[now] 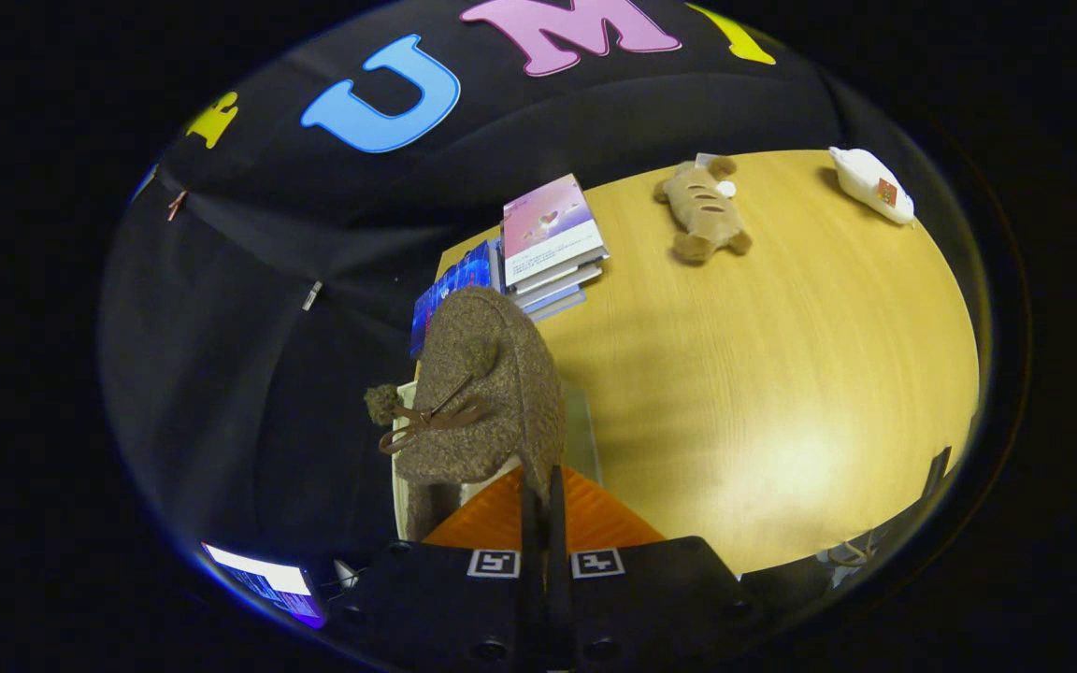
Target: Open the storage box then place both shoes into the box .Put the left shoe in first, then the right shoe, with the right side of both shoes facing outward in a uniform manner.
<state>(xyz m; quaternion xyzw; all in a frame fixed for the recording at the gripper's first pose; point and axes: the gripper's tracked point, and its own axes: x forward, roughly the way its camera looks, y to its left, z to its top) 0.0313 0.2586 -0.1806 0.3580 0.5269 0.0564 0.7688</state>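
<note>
So the counter (782,374) is a light wood top, pretty bare across the middle with a bright glare patch on it. Black cloth wall (249,308) hangs right behind it and wraps round the side. At the far corner there's a stack of books (552,243), pink cover on top, with a blue box (454,285) leaning just beside it. Further along the back sits a tan plush toy (702,210), and well apart from that, a white bottle (870,184) lying on its side. A lit screen (267,579) glows down low by the wall, beside the gripper body.

The gripper (543,495) has its fingers squeezed almost completely together, only a sliver of a gap, and they're pinching the back edge of the shoe (487,393). That's a fuzzy brown slipper-type thing with a brown lace bow and a little pompom, hanging up off the counter in the grip. Right under it is the storage box (583,425), pale and see-through-ish, near the counter's edge by the wall, with an orange ridged part (595,519) just ahead of the fingers. Can't tell which shoe it is, left or right.
</note>
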